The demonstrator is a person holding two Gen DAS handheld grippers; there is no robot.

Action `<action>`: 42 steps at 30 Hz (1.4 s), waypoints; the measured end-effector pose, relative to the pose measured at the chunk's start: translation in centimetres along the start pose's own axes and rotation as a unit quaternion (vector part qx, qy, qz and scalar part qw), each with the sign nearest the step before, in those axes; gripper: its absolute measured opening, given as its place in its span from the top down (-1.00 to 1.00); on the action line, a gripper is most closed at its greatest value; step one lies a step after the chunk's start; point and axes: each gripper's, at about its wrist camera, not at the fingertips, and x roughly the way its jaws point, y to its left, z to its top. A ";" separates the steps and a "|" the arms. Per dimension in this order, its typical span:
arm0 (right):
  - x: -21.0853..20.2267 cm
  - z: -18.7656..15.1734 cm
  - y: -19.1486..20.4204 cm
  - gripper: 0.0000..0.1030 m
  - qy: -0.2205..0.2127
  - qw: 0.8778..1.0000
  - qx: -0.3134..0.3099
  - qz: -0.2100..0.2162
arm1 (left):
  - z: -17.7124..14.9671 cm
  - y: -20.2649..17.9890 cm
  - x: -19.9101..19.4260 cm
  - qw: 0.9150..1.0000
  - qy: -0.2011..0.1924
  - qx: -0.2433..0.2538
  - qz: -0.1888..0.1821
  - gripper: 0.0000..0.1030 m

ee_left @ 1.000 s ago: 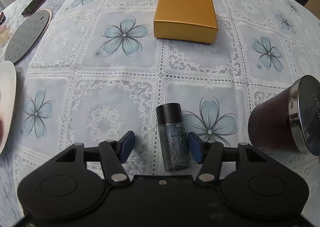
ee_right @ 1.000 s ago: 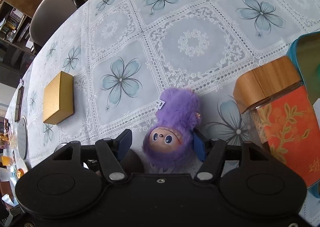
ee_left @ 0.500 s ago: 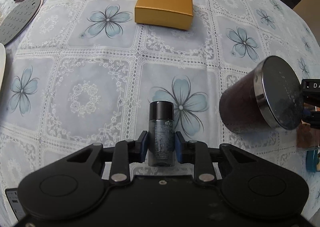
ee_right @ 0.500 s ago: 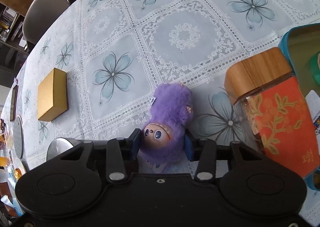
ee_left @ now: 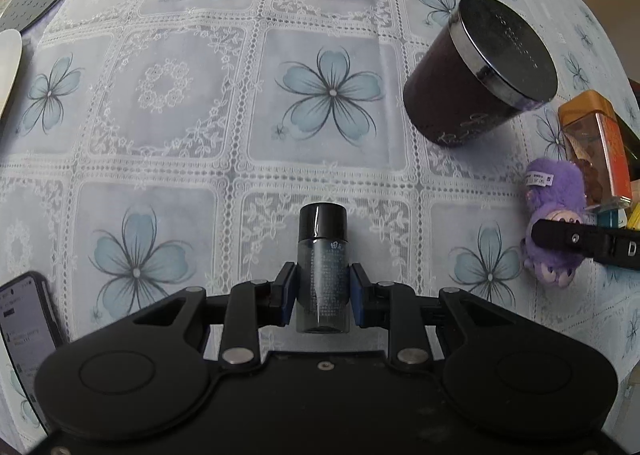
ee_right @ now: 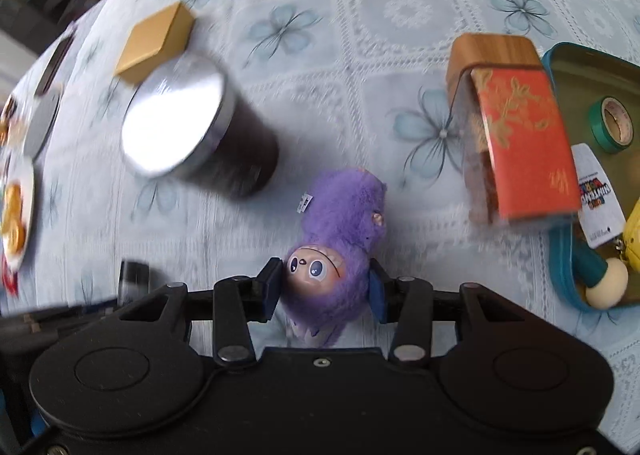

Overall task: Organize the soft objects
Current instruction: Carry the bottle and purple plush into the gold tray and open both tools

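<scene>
While the left gripper (ee_left: 322, 287) pinches the small dark bottle (ee_left: 322, 267) low centre, the right gripper (ee_right: 324, 287) squeezes the purple plush doll (ee_right: 340, 231) by its head, probably headed for the teal tin (ee_right: 560, 255) at far right.

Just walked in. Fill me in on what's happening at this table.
A person is working two handheld grippers over a floral tablecloth. The left gripper is shut on a small dark bottle. The right gripper is shut on a purple plush by its head. Near the plush stand a dark jar, an orange canister and an open teal tin that already holds small items.
</scene>
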 end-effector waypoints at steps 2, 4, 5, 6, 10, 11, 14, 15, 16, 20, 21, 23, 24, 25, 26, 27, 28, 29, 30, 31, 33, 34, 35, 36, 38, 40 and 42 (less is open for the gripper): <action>-0.3 -1.3 0.2 0.11 0.007 1.000 -0.016 0.010 | -0.9 -0.1 -0.2 1.000 0.006 -0.002 -0.005 0.54; -0.7 -2.5 0.3 0.11 0.015 0.999 -0.028 0.023 | -1.7 -0.3 -0.4 1.000 0.010 -0.001 -0.005 0.54; -0.9 -3.1 0.2 0.11 0.017 0.999 -0.033 0.029 | -2.3 -0.5 -0.6 1.000 0.011 0.002 -0.002 0.54; -1.1 -3.5 0.1 0.11 0.018 0.999 -0.038 0.034 | -2.6 -0.8 -0.8 1.000 0.011 0.005 0.002 0.54; -2.5 -5.1 -0.7 0.11 0.014 0.997 -0.053 0.046 | -3.2 -2.9 -1.3 1.000 0.011 0.021 0.008 0.54; -3.0 -5.3 -1.1 0.11 0.011 0.997 -0.056 0.050 | -3.2 -3.6 -1.6 1.000 0.009 0.026 0.008 0.54; -4.7 -5.7 -2.7 0.11 -0.007 0.997 -0.053 0.056 | -3.0 -6.4 -2.1 0.999 -0.002 0.040 0.007 0.54; -5.5 -5.8 -3.5 0.11 -0.017 0.997 -0.050 0.059 | -2.9 -7.4 -2.3 0.999 -0.006 0.045 0.005 0.54; -6.3 -5.8 -4.2 0.11 -0.027 0.997 -0.046 0.061 | -2.8 -8.5 -2.5 0.999 -0.011 0.050 0.003 0.54; -9.6 -5.3 -8.0 0.11 -0.075 0.994 -0.033 0.071 | -2.5 -13.8 -3.4 0.997 -0.034 0.068 -0.007 0.54; -10.5 -5.2 -9.2 0.11 -0.087 0.993 -0.029 0.073 | -2.4 -15.1 -3.6 0.997 -0.041 0.072 -0.006 0.54; -12.4 -5.0 -11.6 0.11 -0.112 0.991 -0.022 0.073 | -2.3 -18.1 -4.3 0.995 -0.053 0.080 -0.011 0.54; -13.3 -4.9 -12.9 0.11 -0.125 0.990 -0.017 0.070 | -2.1 -19.5 -4.5 0.995 -0.057 0.083 -0.017 0.54; -14.1 -4.8 -14.2 0.11 -0.137 0.988 -0.011 0.066 | -1.9 -20.9 -4.6 0.994 -0.060 0.085 -0.024 0.54; -14.9 -4.6 -15.8 0.11 -0.149 0.987 -0.003 0.060 | -1.7 -22.6 -4.6 0.994 -0.062 0.085 -0.030 0.54; -15.5 -4.6 -17.1 0.11 -0.159 0.986 0.004 0.054 | -1.5 -23.9 -4.7 0.993 -0.065 0.087 -0.035 0.54; -16.1 -4.6 -18.6 0.11 -0.169 0.984 0.012 0.047 | -1.3 -25.3 -4.8 0.993 -0.069 0.090 -0.039 0.54; -16.7 -4.4 -20.0 0.11 -0.179 0.983 0.021 0.039 | -1.0 -26.8 -4.6 0.992 -0.074 0.094 -0.042 0.54; -17.2 -4.3 -21.6 0.11 -0.187 0.981 0.031 0.030 | -0.8 -28.2 -4.6 0.991 -0.080 0.099 -0.042 0.54; -17.6 -4.3 -22.9 0.11 -0.192 0.980 0.040 0.020 | -0.5 -29.7 -4.6 0.990 -0.086 0.104 -0.041 0.54; -18.2 -4.0 -25.5 0.11 -0.202 0.978 0.055 0.001 | 0.0 -32.6 -4.6 0.988 -0.096 0.114 -0.041 0.54; -18.4 -3.9 -26.6 0.11 -0.204 0.977 0.061 -0.006 | 0.5 -33.9 -4.5 0.987 -0.099 0.118 -0.040 0.54; -18.6 -3.8 -27.8 0.11 -0.205 0.977 0.064 -0.013 | 0.9 -35.1 -4.3 0.987 -0.100 0.121 -0.039 0.54; -18.6 -3.6 -28.8 0.11 -0.204 0.977 0.066 -0.018 | 1.4 -36.2 -4.1 0.986 -0.102 0.123 -0.037 0.54; -18.7 -3.2 -30.1 0.11 -0.203 0.977 0.066 -0.028 | 2.4 -38.2 -3.6 0.985 -0.109 0.127 -0.032 0.54; -18.7 -2.7 -31.0 0.11 -0.204 0.977 0.058 -0.031 | 3.3 -39.8 -3.2 0.985 -0.116 0.125 -0.017 0.53; -18.7 -2.1 -31.6 0.10 -0.205 0.977 0.047 -0.026 | 4.3 -40.9 -2.6 0.984 -0.124 0.129 0.001 0.16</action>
